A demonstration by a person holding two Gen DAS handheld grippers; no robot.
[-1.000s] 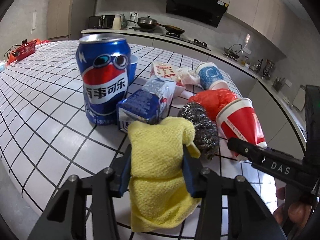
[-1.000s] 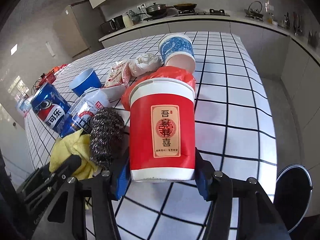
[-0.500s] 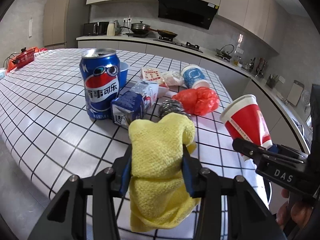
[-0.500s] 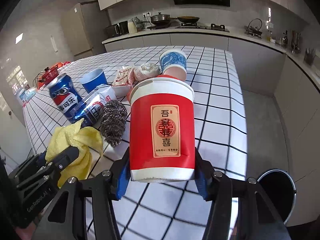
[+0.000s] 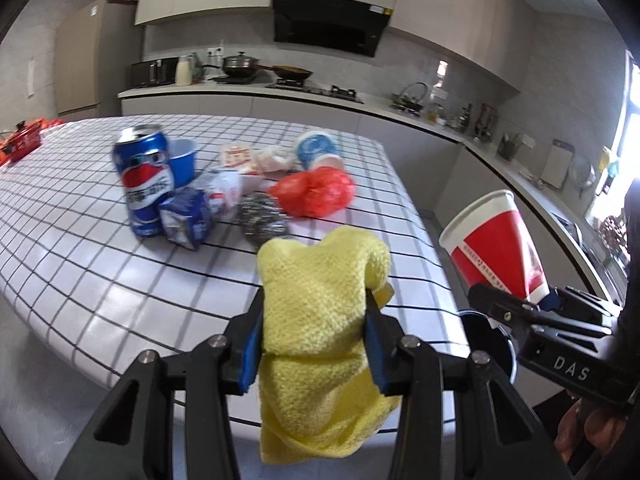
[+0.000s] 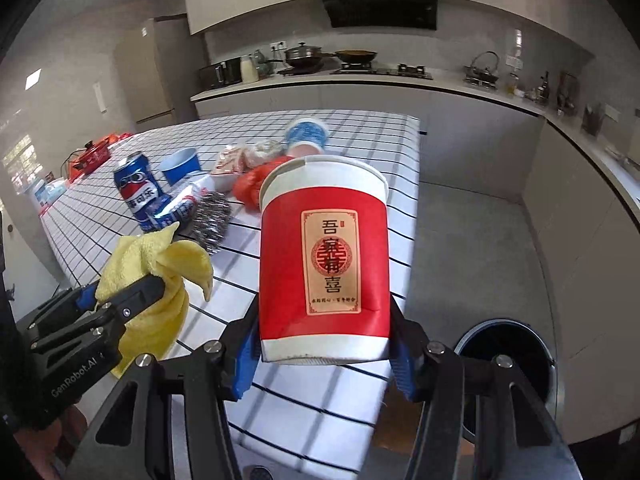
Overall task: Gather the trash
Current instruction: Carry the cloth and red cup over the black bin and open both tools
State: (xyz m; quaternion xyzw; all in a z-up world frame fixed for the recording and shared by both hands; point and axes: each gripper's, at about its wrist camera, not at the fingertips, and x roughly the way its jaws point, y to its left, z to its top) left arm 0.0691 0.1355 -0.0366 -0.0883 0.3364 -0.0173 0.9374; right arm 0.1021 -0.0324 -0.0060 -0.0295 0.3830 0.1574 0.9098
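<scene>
Filling the lower centre of its view, the left gripper (image 5: 316, 340) is clenched on a yellow cloth (image 5: 320, 320); the right gripper (image 6: 324, 344) clamps a red paper cup (image 6: 324, 264). Behind, upper left on the checked table (image 5: 80, 264): a Pepsi can (image 5: 146, 184), steel scourer (image 5: 262, 220), red bag (image 5: 316, 194). A black bin (image 6: 516, 344) sits lower right.

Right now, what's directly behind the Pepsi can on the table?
A blue bowl stands right behind the Pepsi can; the can hides the bowl's left part, and its inside cannot be seen. Whether they touch is unclear.

Bright daylight from a window on the right, motion blur over the tabletop clutter, dark fisheye-curved corners.
</scene>
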